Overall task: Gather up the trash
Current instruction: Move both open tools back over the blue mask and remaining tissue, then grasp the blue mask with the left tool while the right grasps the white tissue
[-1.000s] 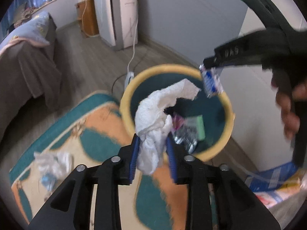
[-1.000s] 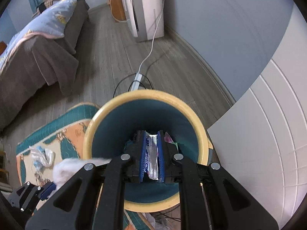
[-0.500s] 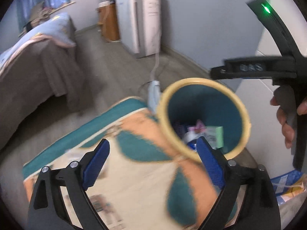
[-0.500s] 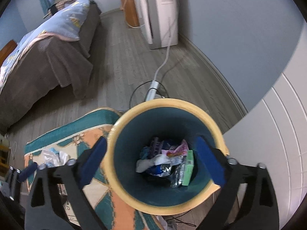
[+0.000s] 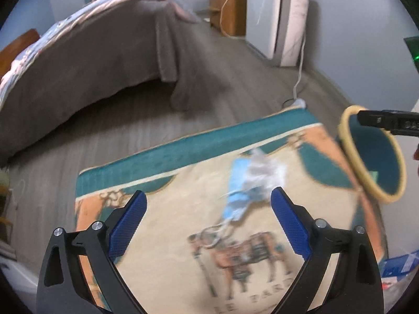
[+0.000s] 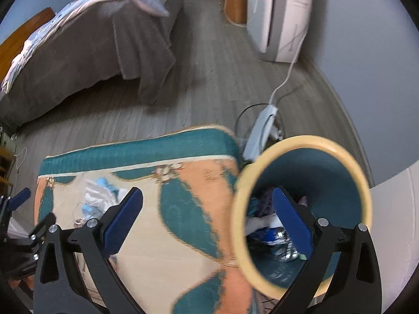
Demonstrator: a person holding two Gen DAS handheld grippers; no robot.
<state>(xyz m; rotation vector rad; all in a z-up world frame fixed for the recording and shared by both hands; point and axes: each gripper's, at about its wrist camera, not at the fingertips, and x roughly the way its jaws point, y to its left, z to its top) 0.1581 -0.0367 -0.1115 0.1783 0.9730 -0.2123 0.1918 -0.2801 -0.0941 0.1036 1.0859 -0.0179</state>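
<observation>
A crumpled white tissue and a light blue face mask point(image 5: 251, 180) lie on the patterned rug point(image 5: 183, 235). My left gripper point(image 5: 208, 192) hovers over the rug just short of them, its jaws opening wide with nothing between the blue pads. The yellow-rimmed teal bin point(image 6: 301, 140) stands at the rug's right corner and holds wrappers and a white tissue point(image 6: 264, 222). My right gripper point(image 6: 207, 191) is open and empty, its right finger over the bin's mouth. The same tissue and mask point(image 6: 99, 196) show left of it, near the left gripper point(image 6: 34, 208).
A bed under a brown cover point(image 5: 91, 60) fills the far left. A white appliance point(image 6: 282, 15) stands by the wall, its cable running to a power strip point(image 6: 262, 128) behind the bin. Blue packaging point(image 5: 398, 264) lies at the lower right. Grey plank floor surrounds the rug.
Both grippers opened and dropped the tissue and the blue wrapper into the bin. Both then swung left, the left one over to the litter on the rug.
</observation>
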